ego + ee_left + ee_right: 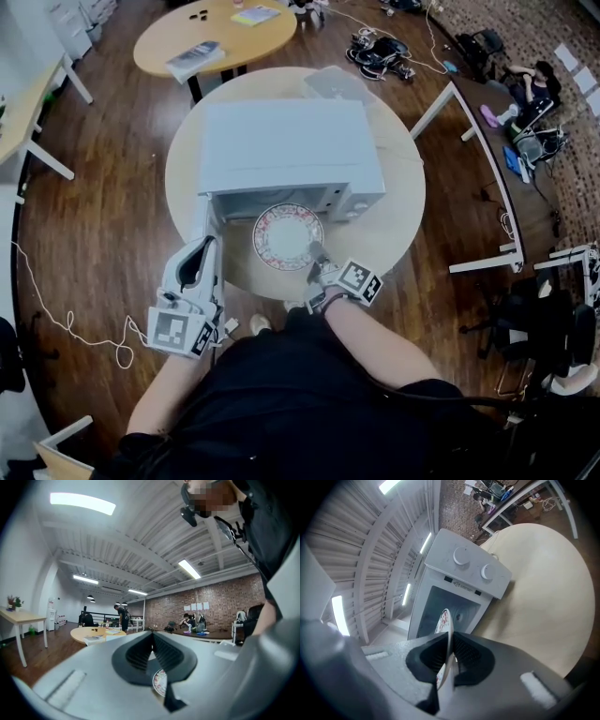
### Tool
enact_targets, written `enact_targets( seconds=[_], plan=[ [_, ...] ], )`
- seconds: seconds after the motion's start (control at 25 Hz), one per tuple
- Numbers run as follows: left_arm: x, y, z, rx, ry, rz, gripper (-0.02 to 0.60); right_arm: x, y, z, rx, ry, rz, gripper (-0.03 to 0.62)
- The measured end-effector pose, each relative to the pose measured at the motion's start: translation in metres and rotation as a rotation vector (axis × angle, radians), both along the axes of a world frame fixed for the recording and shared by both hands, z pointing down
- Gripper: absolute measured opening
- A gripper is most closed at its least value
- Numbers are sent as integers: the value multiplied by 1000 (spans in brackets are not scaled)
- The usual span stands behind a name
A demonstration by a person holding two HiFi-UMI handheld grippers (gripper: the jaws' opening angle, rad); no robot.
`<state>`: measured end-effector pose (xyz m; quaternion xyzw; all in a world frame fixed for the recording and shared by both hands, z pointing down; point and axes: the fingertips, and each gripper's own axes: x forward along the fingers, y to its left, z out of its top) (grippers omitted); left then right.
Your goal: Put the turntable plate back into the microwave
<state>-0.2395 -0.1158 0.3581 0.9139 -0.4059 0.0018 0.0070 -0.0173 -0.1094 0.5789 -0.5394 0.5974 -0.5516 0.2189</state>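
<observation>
A white microwave (286,145) stands on a round pale table (398,211), its door (204,217) swung open to the left. The turntable plate (288,236), white with a red patterned rim, hovers flat at the mouth of the cavity. My right gripper (316,255) is shut on the plate's near rim. The right gripper view shows the plate (444,620) edge-on between the pads (461,651), with the open cavity and two knobs of the microwave (461,569) ahead. My left gripper (203,247) sits beside the open door, jaws shut with nothing between them (152,637); the plate (160,682) peeks below them.
A second round table (216,33) with a book and papers stands behind the microwave. Long desks (487,141) with gear and a seated person line the right side. Cables lie on the wooden floor at left (66,323). An office chair (539,328) stands at right.
</observation>
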Motion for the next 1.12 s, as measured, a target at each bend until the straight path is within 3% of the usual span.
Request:
enact_targets(
  seconds=[0.28,1.12],
  plan=[
    [-3,-11,-6,27,-16,-57,3,-10,-13,9,-16,-10,-35,18],
    [9,-47,2,-2,-51,-56,3,-5,-54,20,-22,-35,-38,18]
  ],
)
